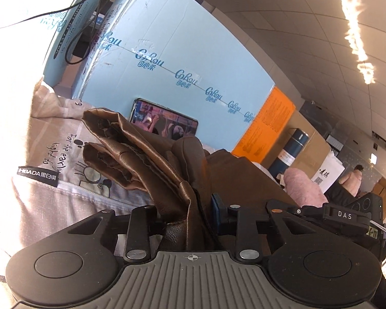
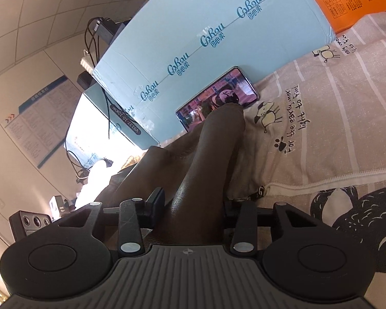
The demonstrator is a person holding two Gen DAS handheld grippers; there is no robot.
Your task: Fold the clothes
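Both pairs of fingers pinch one brown garment [image 1: 146, 154], a glossy, leather-like piece lying on a printed sheet [image 1: 64, 159]. We see the left gripper [image 1: 190, 213] closed on a gathered fold of it; only its blue pad [image 1: 216, 206] shows, and the other finger is hidden behind the cloth. Two open cuffs of the garment fan out ahead and to the left of that grip, toward a phone [image 1: 164, 123] with a lit screen that leans against a pale blue box [image 1: 182, 51].

Boxes are the only containers here, and we cannot see inside any of them. Right of the blue box stand an orange box [image 1: 267, 118], a dark blue flask [image 1: 288, 154] and brown cartons [image 1: 311, 149]. Far right, something pink and fluffy [image 1: 303, 185] is partly cut off by a black device marked DAS.

From the right wrist, the right gripper [image 2: 193, 211] also grips the garment, which bulges up between its fingers as two dark folds and hides their tips; one dark pad [image 2: 157, 198] shows at left. This view alone shows black cables [image 2: 95, 36] on top of the blue box, a wall poster [image 2: 38, 118] at left, and more of the sheet's cartoon print and zip at right. The left side of the left view is washed out by glare.
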